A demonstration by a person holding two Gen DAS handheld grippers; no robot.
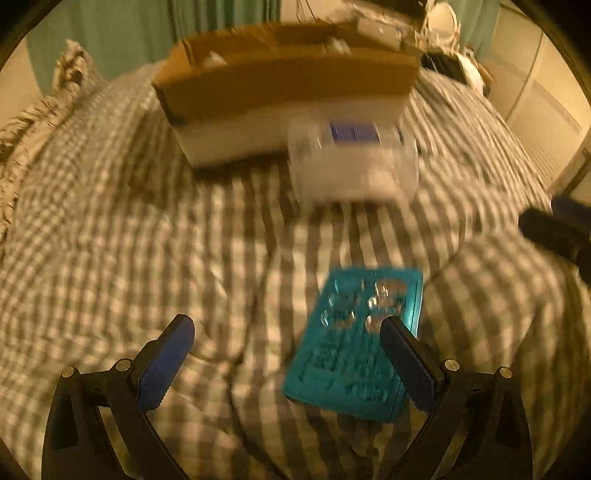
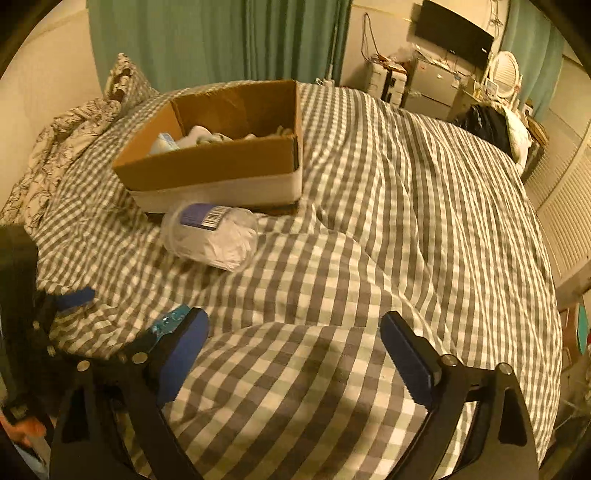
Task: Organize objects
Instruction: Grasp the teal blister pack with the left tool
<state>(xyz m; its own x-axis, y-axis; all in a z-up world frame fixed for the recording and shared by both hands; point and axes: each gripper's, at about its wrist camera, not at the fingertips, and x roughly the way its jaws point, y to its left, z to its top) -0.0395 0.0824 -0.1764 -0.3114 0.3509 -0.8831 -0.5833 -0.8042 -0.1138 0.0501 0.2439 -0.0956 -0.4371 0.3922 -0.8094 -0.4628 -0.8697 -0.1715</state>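
Observation:
A teal blister pack (image 1: 360, 343) lies on the checked bedspread (image 1: 147, 240), partly between my left gripper's (image 1: 286, 332) open fingers and under its right finger. The left wrist view is blurred. A clear plastic tub with a blue label (image 1: 352, 162) lies on its side in front of an open cardboard box (image 1: 288, 88). In the right wrist view the tub (image 2: 210, 234) lies before the box (image 2: 221, 166), which holds white items. My right gripper (image 2: 295, 328) is open and empty above the bedspread (image 2: 406, 221). The teal pack's edge (image 2: 168, 321) shows by its left finger.
Patterned pillows (image 2: 66, 140) lie at the bed's left end. Green curtains (image 2: 221, 37) hang behind. A TV (image 2: 454, 35), cabinets and a mirror stand at the back right. The left gripper (image 2: 40, 332) shows at the right wrist view's left edge.

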